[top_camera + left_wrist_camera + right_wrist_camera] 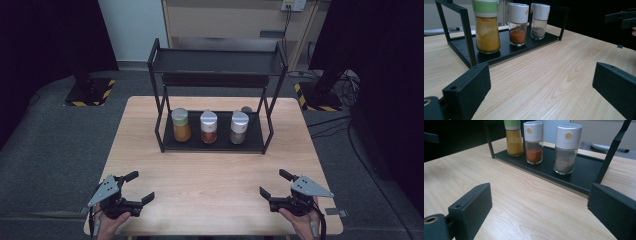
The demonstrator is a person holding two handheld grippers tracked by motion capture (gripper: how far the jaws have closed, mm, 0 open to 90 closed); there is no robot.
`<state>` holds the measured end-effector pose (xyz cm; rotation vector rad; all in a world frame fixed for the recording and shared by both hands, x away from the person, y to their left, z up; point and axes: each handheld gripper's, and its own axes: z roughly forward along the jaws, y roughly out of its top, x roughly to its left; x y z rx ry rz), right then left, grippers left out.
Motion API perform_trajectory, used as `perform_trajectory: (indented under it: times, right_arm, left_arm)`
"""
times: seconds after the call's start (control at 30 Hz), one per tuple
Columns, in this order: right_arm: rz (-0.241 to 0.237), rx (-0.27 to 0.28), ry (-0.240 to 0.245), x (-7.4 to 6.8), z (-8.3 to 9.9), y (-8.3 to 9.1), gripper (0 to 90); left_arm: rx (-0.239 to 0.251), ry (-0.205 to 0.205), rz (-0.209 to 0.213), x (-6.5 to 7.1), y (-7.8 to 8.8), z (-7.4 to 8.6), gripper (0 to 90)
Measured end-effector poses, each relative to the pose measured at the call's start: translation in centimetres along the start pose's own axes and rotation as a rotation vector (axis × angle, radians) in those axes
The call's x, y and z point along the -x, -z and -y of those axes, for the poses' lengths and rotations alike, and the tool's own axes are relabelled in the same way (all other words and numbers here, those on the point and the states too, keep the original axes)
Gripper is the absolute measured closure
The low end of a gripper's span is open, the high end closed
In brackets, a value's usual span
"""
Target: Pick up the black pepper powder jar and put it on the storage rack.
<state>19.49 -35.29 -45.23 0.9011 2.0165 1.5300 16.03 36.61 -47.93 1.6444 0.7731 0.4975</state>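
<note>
A black two-tier rack stands at the far middle of the wooden table. On its bottom shelf stand three spice jars: a green-capped yellow one, a white-capped orange one and a white-capped grey one. They appear again in the left gripper view as the yellow jar, the orange jar and the grey jar, and in the right gripper view. My left gripper sits open near the front left. My right gripper is open at the front right. Nothing lies between either pair of jaws.
The rack's top shelf is bare. A small dark object lies on the table behind the rack. Bare tabletop spans between the grippers and the rack. A wooden cabinet stands beyond the table.
</note>
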Motion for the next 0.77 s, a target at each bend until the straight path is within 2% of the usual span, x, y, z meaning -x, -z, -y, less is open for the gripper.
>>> perform_trajectory:
  times: [0.77]
  right_arm:
    - [-0.001,-0.009,-0.010,0.13,-0.01,-0.06,6.3]
  left_arm:
    - [0.004,0.001,0.001,-0.04,0.00,0.03,0.5]
